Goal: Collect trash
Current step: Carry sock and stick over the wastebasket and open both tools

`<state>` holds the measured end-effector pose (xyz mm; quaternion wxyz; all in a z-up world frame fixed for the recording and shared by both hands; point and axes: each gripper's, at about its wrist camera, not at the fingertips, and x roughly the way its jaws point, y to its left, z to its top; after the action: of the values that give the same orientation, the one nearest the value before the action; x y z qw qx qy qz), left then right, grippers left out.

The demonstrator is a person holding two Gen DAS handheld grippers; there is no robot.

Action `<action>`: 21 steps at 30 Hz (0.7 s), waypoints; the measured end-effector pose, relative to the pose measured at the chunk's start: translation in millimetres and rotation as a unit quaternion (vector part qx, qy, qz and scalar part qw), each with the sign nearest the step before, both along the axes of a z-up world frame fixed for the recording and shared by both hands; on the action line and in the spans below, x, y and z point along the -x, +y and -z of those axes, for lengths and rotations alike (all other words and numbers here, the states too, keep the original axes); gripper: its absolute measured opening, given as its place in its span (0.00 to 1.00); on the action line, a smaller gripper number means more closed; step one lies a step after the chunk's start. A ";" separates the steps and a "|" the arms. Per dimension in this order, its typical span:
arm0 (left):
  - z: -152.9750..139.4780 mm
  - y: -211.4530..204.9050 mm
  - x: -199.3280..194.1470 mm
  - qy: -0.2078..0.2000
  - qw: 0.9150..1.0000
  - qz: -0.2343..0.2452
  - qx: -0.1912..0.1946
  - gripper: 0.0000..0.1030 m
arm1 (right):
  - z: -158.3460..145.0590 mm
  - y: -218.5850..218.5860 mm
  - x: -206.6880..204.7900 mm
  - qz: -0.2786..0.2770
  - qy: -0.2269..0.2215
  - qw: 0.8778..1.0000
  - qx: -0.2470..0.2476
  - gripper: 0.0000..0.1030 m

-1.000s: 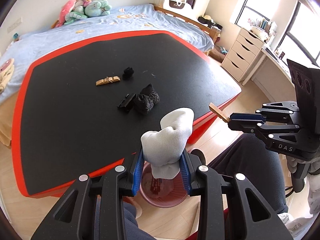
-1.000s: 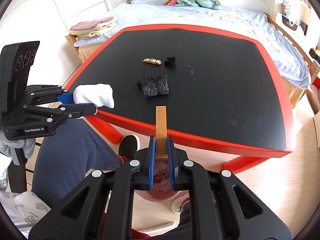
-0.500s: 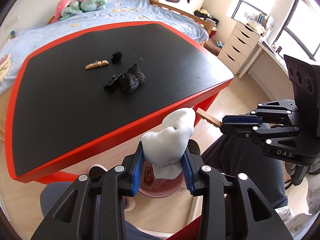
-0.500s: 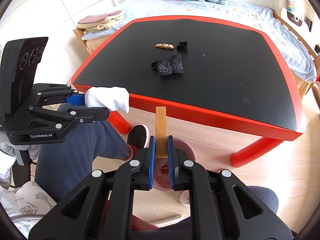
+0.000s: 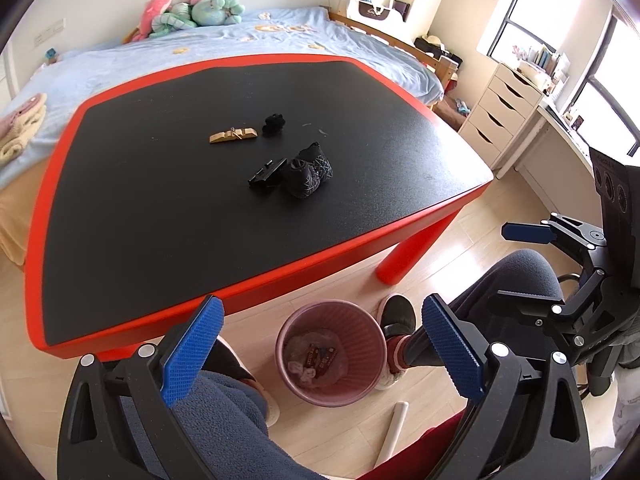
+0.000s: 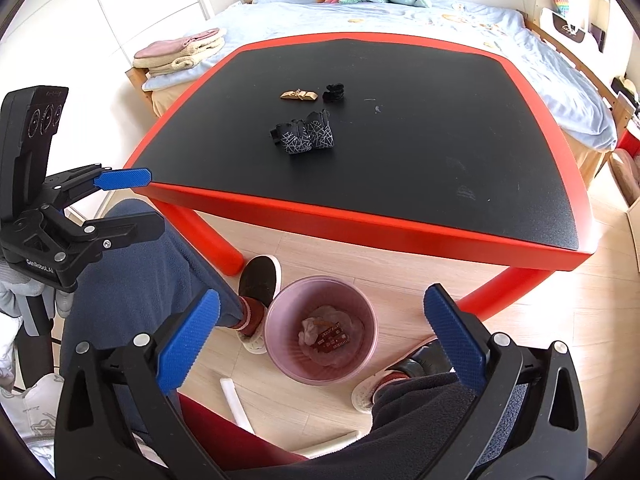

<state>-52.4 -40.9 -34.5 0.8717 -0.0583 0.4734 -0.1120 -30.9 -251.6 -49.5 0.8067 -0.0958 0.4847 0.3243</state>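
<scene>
A pink trash bin (image 5: 332,352) stands on the floor in front of the red-rimmed black table (image 5: 240,280); it also shows in the right wrist view (image 6: 320,328), holding crumpled pale trash and a red wrapper. My left gripper (image 5: 320,354) is open and empty above the bin. My right gripper (image 6: 320,340) is open and empty above the bin too. On the table lie a black patterned sock bundle (image 5: 306,172), a black clip (image 5: 266,172), a small black lump (image 5: 273,124) and a tan wooden piece (image 5: 233,135).
The person's legs and shoes (image 6: 260,276) flank the bin. A white tube (image 6: 236,400) lies on the wooden floor. A bed (image 5: 240,40) with plush toys is behind the table. White drawers (image 5: 500,116) stand at the right.
Both grippers opened. The white sock left my left gripper and the wooden stick left my right gripper; neither is in the jaws now. Both grippers rose and pulled back from the table.
</scene>
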 end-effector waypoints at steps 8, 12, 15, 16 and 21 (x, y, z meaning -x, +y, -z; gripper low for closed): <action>-2.8 5.4 1.3 -0.002 1.000 -0.011 0.002 0.93 | 0.9 0.2 -1.2 0.003 0.000 1.000 -0.001 0.97; -3.6 7.8 1.9 -0.002 1.000 -0.014 0.002 0.93 | 0.3 1.1 -2.1 0.003 -0.001 1.000 -0.003 0.97; -4.4 8.6 1.2 -0.003 1.000 -0.015 0.003 0.93 | 0.3 2.0 -3.3 0.001 0.000 1.000 -0.002 0.97; -5.0 8.9 0.3 -0.004 1.000 -0.015 0.004 0.93 | 0.3 2.3 -3.6 0.001 0.000 1.000 -0.002 0.97; -7.0 12.1 -2.6 -0.008 1.000 -0.016 0.003 0.93 | -2.0 6.1 -6.9 -0.001 -0.004 1.000 -0.001 0.97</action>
<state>-49.8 -28.9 -27.6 0.8770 -0.0673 0.4652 -0.0994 -23.9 -245.5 -47.5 0.8084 -0.0966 0.4806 0.3258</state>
